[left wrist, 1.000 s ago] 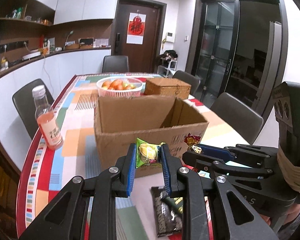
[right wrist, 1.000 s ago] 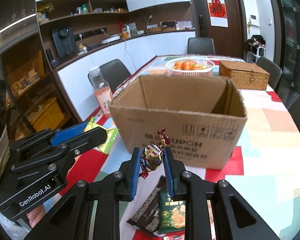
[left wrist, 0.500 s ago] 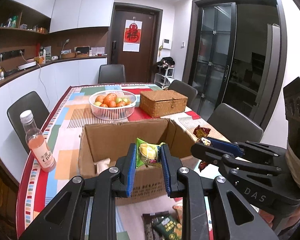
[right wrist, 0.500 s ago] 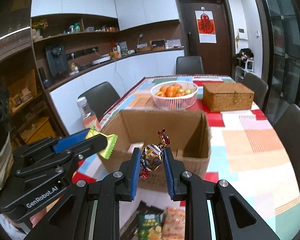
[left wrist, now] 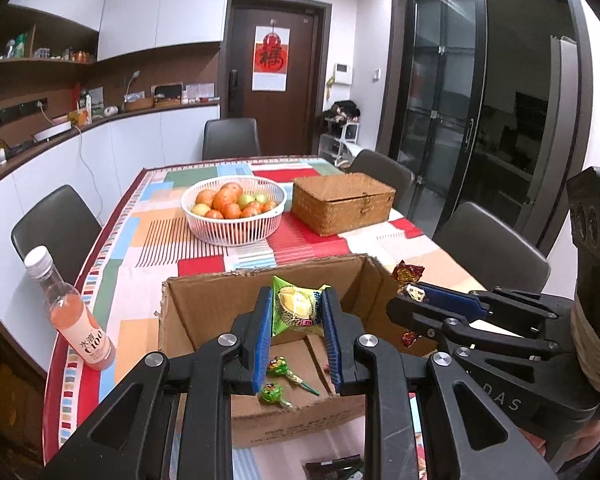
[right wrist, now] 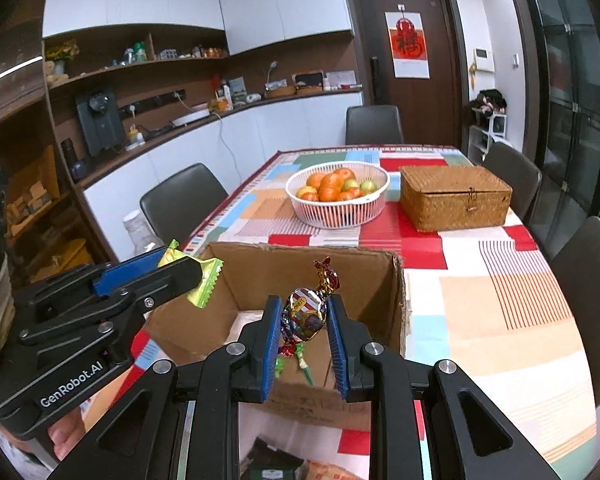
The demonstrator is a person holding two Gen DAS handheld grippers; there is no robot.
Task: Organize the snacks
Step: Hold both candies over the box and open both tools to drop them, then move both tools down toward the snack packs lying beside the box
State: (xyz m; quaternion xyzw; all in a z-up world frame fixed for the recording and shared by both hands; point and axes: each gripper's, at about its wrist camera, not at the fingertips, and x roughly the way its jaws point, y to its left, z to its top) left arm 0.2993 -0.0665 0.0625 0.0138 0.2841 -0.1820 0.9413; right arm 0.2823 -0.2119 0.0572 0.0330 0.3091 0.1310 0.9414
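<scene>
An open cardboard box (left wrist: pixel 204 304) (right wrist: pixel 364 272) stands on the patterned table. My left gripper (left wrist: pixel 296 312) is shut on a green durian candy packet (left wrist: pixel 294 308) and holds it above the box opening; the packet also shows in the right wrist view (right wrist: pixel 202 280). My right gripper (right wrist: pixel 304 320) is shut on a foil-wrapped candy (right wrist: pixel 305 316) above the box's near side; that candy also shows in the left wrist view (left wrist: pixel 408 274). Green lollipops (left wrist: pixel 282 368) lie on the box floor.
A pink drink bottle (left wrist: pixel 76 316) stands left of the box. A white fruit basket (left wrist: pixel 234 210) and a wicker box (left wrist: pixel 342 202) sit behind it. Dark snack packets (right wrist: pixel 276 468) lie on the table in front of the box. Chairs ring the table.
Both grippers have risen and moved forward with their candies, from in front of the box's near wall to above its opening. The box's inside has come into view.
</scene>
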